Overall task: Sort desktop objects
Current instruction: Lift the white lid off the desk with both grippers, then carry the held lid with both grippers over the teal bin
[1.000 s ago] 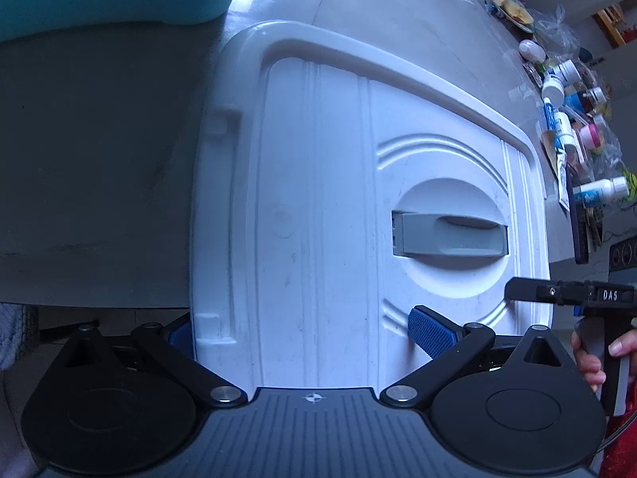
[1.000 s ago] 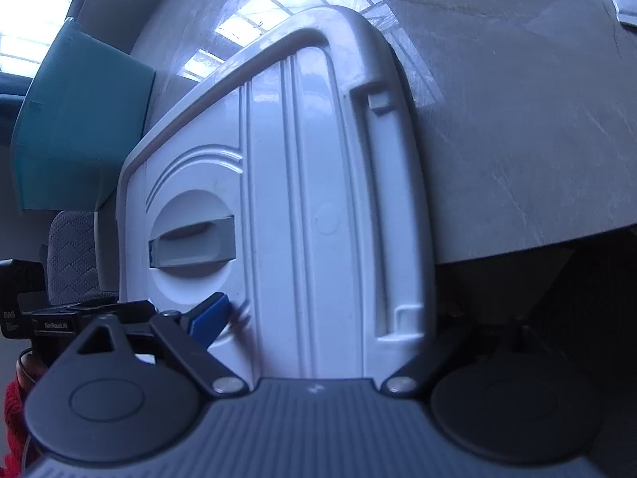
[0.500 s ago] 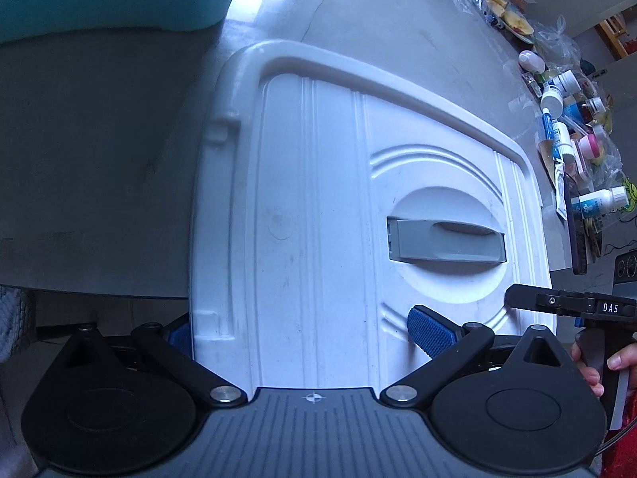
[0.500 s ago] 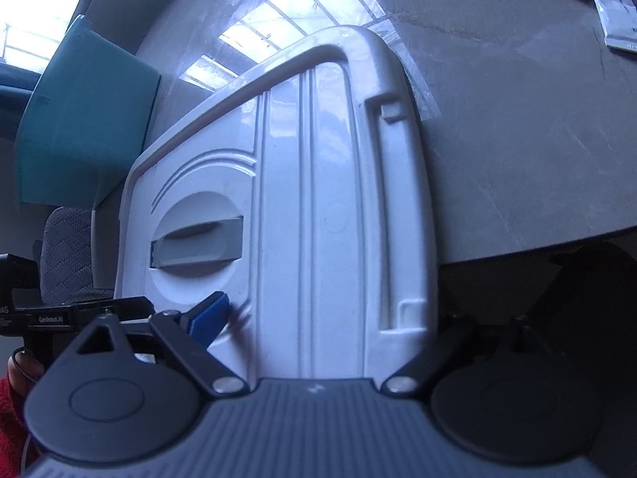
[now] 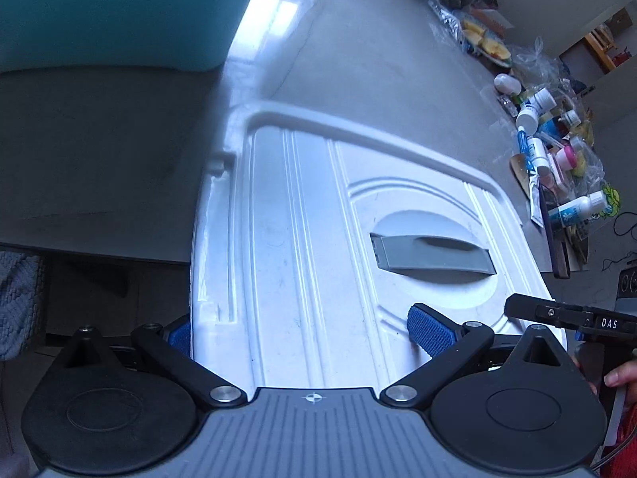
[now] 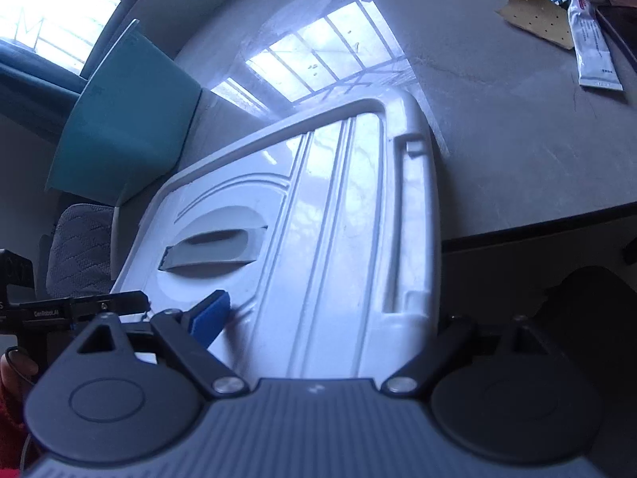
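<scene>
A home: grey table (image 5: 378, 51) cluttered with bottles (image 5: 573, 209) (fruit plate (image 5: 487, 46) too).

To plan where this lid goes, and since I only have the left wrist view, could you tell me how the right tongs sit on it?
Observer: One blue pad of the right tongs lies on top of the white lid. The other finger is hidden past the lid's right edge.
Operator: Thank you. Is that right side of the lid over the table?
Observer: Only its far part. The near right corner sits out past the dark front edge of the grey table.
</scene>
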The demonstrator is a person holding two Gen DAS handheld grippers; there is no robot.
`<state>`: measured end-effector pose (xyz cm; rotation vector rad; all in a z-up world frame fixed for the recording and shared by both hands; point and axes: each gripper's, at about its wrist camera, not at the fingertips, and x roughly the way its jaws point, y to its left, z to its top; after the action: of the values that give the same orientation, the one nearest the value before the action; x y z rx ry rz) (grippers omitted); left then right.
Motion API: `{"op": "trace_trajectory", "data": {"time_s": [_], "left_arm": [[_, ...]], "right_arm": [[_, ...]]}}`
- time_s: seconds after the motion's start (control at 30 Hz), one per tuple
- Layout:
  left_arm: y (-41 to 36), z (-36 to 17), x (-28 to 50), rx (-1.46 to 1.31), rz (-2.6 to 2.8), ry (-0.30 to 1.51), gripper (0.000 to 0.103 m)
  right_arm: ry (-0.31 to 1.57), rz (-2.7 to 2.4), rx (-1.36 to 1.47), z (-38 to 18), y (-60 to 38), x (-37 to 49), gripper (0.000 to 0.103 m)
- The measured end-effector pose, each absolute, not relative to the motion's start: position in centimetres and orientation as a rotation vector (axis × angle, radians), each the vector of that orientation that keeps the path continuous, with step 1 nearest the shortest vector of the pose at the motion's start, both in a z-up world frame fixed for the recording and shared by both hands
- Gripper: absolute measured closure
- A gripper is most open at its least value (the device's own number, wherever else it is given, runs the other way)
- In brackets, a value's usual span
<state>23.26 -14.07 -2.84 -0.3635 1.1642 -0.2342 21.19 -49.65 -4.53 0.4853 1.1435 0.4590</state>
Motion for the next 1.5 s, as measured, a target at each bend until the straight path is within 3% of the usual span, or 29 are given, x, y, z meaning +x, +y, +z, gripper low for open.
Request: {"op": "trace_trajectory", "data": {"time_s": [0.57,1.5], "left_arm": [[-10.2,3.2,16.3,-0.354,-0.169,1.036,0.000],[1.5,11.9,6.3,-0.336,-0.088,0.808,0.001]], "right_arm": [[1.025,0.556,0.438,-1.4,-47.2,19.4,0.013],[0.809,0.653,0.416,5.3,-33.9,15.6,0.021]]}}
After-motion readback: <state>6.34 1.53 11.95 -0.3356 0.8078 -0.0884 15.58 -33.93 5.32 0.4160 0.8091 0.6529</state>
